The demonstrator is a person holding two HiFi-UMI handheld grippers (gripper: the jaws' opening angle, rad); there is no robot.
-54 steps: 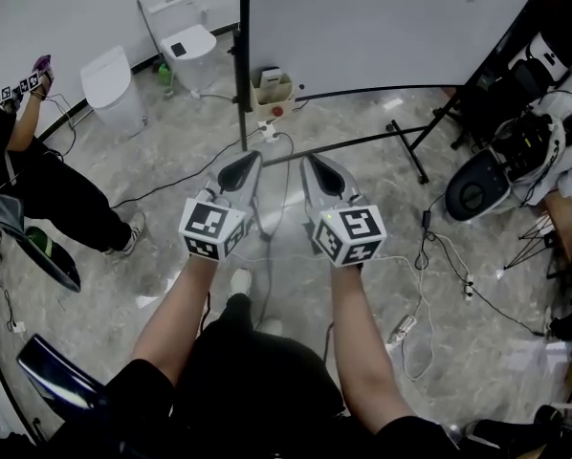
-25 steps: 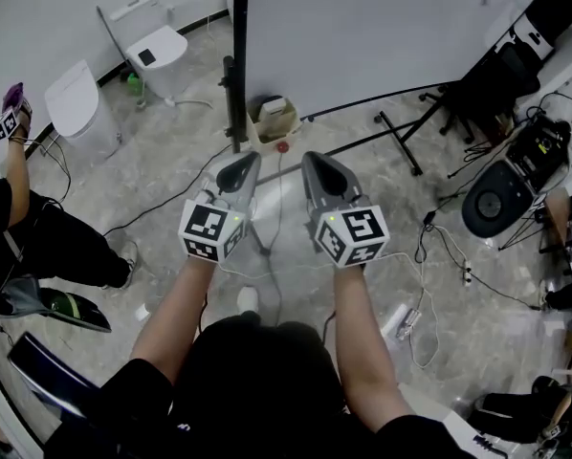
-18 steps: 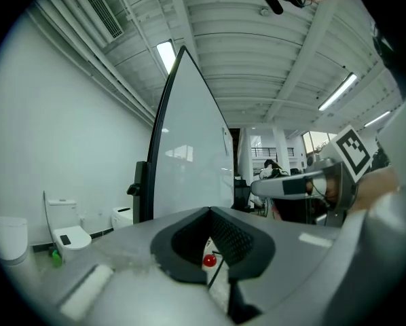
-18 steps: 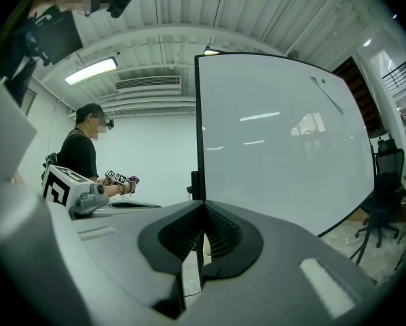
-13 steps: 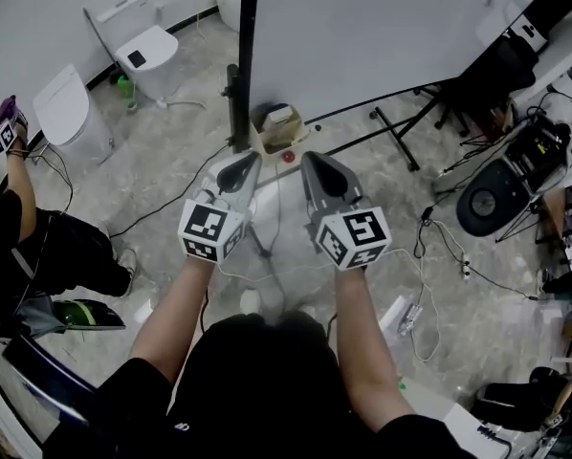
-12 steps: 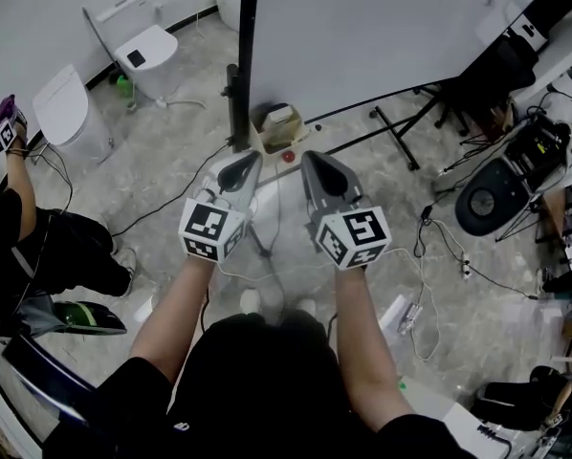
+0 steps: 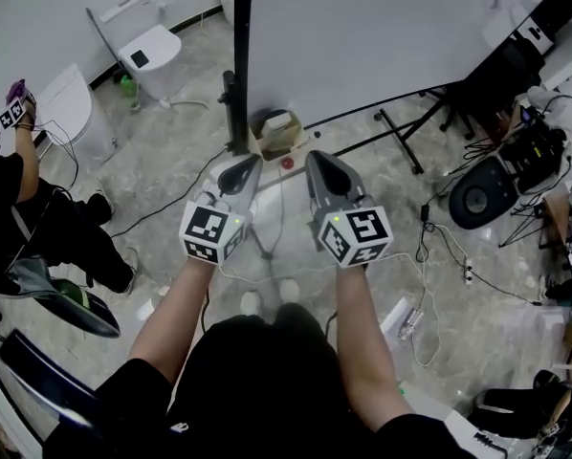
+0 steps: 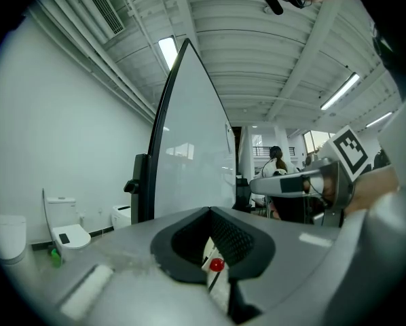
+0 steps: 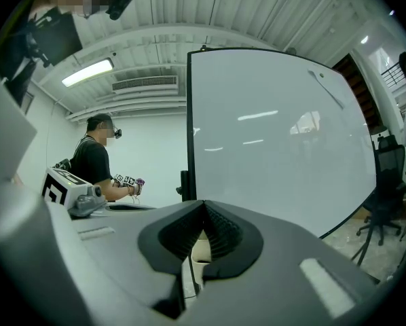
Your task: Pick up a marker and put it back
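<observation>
No marker is plainly in view. A thin dark stick (image 9: pixel 326 87) on the whiteboard (image 7: pixel 363 36) is too small to identify. My left gripper (image 7: pixel 242 166) and right gripper (image 7: pixel 319 161) are held side by side at chest height, pointing level toward the whiteboard's lower edge. The left gripper (image 8: pixel 210 213) has its jaws shut with nothing between the pads. The right gripper (image 9: pixel 203 206) is shut too and holds nothing. In the gripper views the whiteboard (image 8: pixel 189 161) (image 9: pixel 278 141) stands just ahead.
A small open box (image 7: pixel 276 132) and a red knob (image 7: pixel 288 163) sit by the black stand post (image 7: pixel 233 103). Two toilets (image 7: pixel 147 51) (image 7: pixel 66 103) stand at the left. Another person (image 7: pixel 37 218) stands at the far left; cables and a power strip (image 7: pixel 398 318) lie on the floor, with dark equipment (image 7: pixel 477 199) at the right.
The whiteboard, its stand and the box have drawn closer below the grippers. Both grippers stay shut and side by side. The person at the left has shifted.
</observation>
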